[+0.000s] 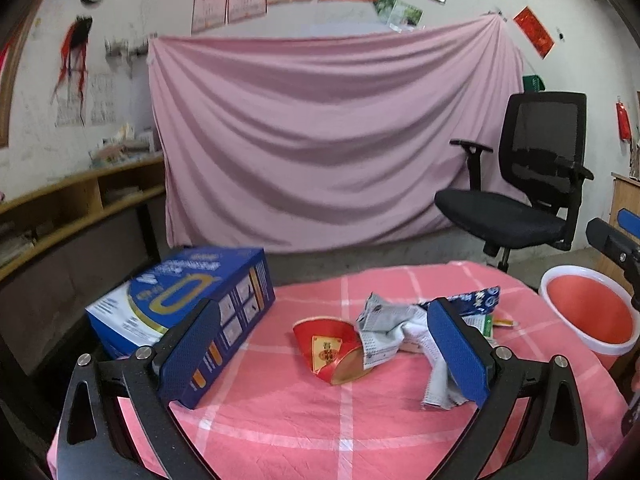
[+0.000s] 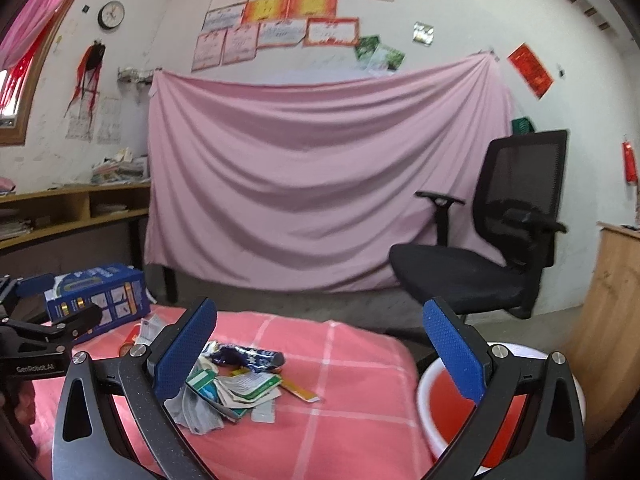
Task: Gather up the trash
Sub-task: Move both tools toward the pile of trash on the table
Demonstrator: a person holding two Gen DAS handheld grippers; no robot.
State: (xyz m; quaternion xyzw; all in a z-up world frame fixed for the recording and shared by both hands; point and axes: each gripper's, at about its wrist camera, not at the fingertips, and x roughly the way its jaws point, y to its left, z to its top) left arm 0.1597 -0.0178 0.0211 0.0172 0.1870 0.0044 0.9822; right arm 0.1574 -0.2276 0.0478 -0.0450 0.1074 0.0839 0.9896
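Trash lies on a pink checked tablecloth (image 1: pixel 304 420): a squashed red paper cup (image 1: pixel 330 350), a crumpled grey wrapper (image 1: pixel 394 334) and a blue packet (image 1: pixel 476 300). My left gripper (image 1: pixel 324 354) is open above the cloth, with the cup and wrapper between its blue fingers (image 1: pixel 192 354) but apart from them. In the right wrist view the same pile shows as the blue packet (image 2: pixel 250 356), green-and-white wrappers (image 2: pixel 244 390) and the grey wrapper (image 2: pixel 196 412). My right gripper (image 2: pixel 320 350) is open and holds nothing. A red bin with a white rim (image 2: pixel 452 408) stands at the table's right edge.
A blue carton (image 1: pixel 188 308) lies on the table's left side. A black office chair (image 2: pixel 492 248) stands behind on the right, before a pink sheet (image 2: pixel 320 176) hung on the wall. Wooden shelves (image 1: pixel 76 204) run along the left, a wooden cabinet (image 2: pixel 608 304) on the right.
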